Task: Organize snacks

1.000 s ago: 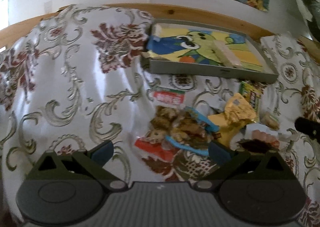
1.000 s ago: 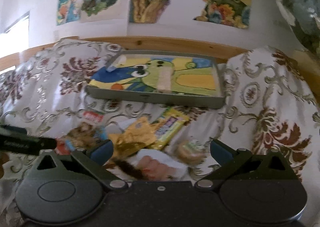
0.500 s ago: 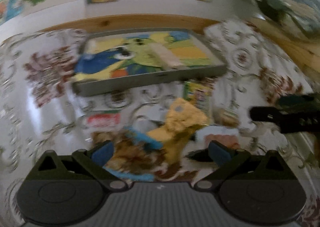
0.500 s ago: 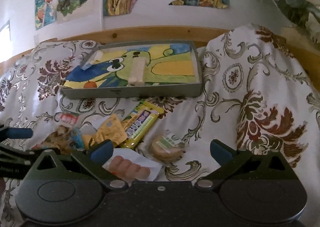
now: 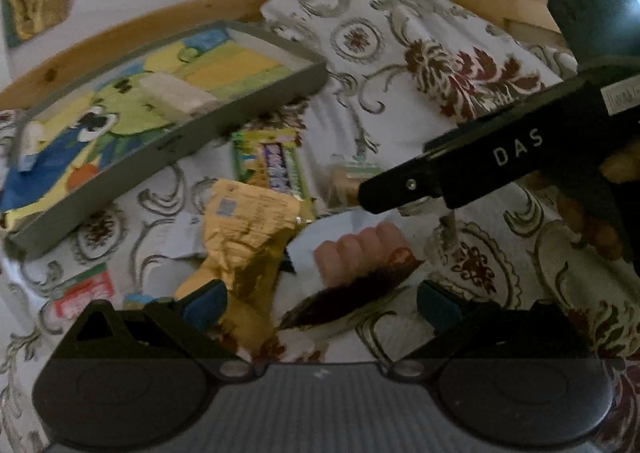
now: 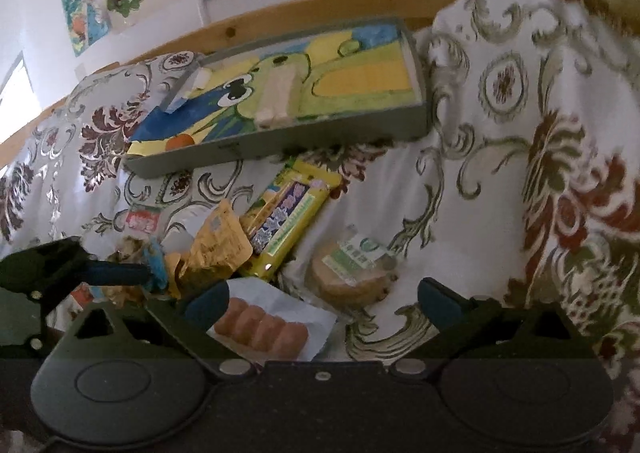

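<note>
My left gripper (image 5: 322, 299) has its fingers apart, and the white sausage packet (image 5: 360, 249) lies between them. My right gripper (image 6: 324, 299) is also spread wide; the round cake (image 6: 354, 273) sits just ahead between its fingers. The grey tray (image 6: 280, 137) is farther ahead, beyond the yellow bar (image 6: 288, 221).

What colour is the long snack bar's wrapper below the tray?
Yellow with a purple centre panel, clearest in the right wrist view.

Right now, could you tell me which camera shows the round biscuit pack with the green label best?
The right wrist view: the round biscuit pack lies whole and sharp between the open right tongs. In the left wrist view it is blurred and partly hidden.
</note>
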